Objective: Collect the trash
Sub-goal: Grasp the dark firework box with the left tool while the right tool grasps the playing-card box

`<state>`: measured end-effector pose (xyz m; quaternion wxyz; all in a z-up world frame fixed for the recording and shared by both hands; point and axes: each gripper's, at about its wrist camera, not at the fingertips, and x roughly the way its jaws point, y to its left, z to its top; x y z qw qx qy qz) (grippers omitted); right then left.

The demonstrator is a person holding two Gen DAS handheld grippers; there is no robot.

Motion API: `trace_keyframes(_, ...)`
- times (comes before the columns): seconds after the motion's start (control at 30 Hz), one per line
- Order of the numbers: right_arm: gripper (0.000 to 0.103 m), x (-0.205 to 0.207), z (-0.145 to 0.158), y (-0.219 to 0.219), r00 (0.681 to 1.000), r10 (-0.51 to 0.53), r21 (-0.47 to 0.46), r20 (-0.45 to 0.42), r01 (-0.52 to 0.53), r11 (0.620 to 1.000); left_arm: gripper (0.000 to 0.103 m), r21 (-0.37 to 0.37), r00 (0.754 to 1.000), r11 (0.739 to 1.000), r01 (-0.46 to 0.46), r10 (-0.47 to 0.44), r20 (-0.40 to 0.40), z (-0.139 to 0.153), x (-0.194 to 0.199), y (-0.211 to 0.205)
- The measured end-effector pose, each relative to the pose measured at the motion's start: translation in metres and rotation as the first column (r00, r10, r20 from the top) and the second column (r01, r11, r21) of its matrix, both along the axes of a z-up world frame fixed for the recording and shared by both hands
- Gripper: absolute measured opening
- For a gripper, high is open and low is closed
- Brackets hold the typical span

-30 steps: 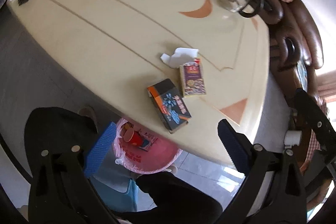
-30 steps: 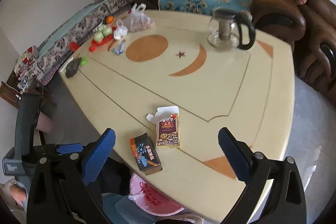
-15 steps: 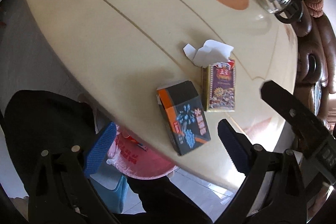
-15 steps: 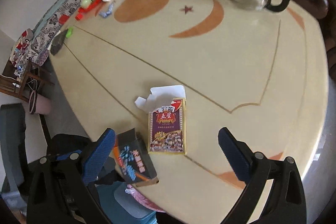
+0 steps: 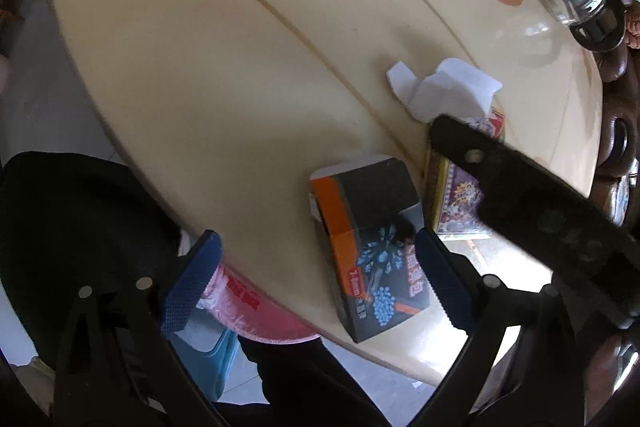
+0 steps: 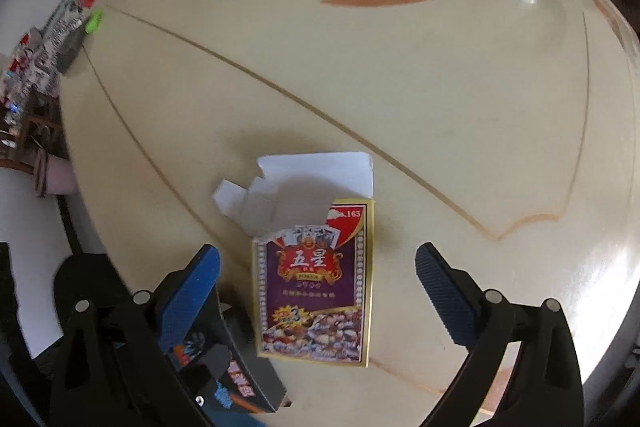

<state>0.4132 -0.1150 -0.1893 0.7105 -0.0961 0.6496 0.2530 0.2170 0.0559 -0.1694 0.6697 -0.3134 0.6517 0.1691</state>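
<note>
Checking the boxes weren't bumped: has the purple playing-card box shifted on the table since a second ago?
No. The purple playing-card box still lies beside the black-and-orange box, just short of the table's inlaid line.

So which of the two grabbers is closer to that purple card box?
The right. The purple card box lies between the right gripper's open jaws, while the left gripper straddles the black and orange box beside it.
</note>
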Motion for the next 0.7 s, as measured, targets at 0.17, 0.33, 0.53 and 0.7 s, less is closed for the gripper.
trace_keyframes(0.17,0.096,-0.005,-0.004,0.006,0.999,0.026,-0.037,0.035,-0.025,0.999,0.096,-0.020,1.000,1.000,-0.007,0.007,-0.010,-0.004,0.005,-0.004)
trace_keyframes(0.33,0.096,-0.007,-0.005,0.009,0.999,0.027,-0.045,0.046,-0.025,0.999,0.097,0.013,1.000,1.000,-0.014,0.014,-0.018,-0.004,0.006,-0.008)
trace_keyframes(0.53,0.095,-0.016,-0.006,0.016,0.997,0.038,-0.076,0.074,-0.032,0.997,0.097,0.052,0.999,0.999,0.007,-0.005,-0.039,-0.005,0.013,-0.016)
trace_keyframes(0.7,0.077,-0.027,-0.004,0.025,0.991,0.040,-0.125,0.131,-0.024,0.992,0.097,0.060,0.999,0.998,0.031,-0.029,-0.034,-0.001,0.013,-0.020)
